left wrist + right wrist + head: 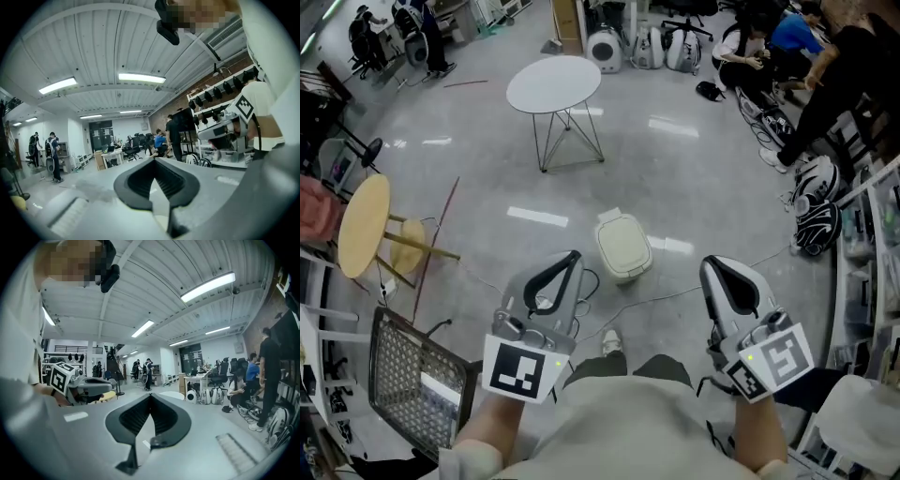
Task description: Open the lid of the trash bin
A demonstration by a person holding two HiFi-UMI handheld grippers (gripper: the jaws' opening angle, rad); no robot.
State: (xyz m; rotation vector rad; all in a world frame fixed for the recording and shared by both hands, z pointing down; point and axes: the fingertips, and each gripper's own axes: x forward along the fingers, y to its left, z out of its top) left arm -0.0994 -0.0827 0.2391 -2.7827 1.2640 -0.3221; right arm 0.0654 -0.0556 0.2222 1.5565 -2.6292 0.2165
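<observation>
Reaching is the step in hand; the cream trash bin (623, 247), lid down, stands on the floor ahead of and between the left claw (572, 256) and the right claw (711, 265); both are narrow, tips together, holding nothing; next, one must drop to the lid's edge.

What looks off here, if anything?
Nothing damaged or spilled. The trash bin stands upright on the floor, its lid shut. Only oddities: a loose cable trails across the floor right by it, and a thin rod seems to lie loose further left.
</observation>
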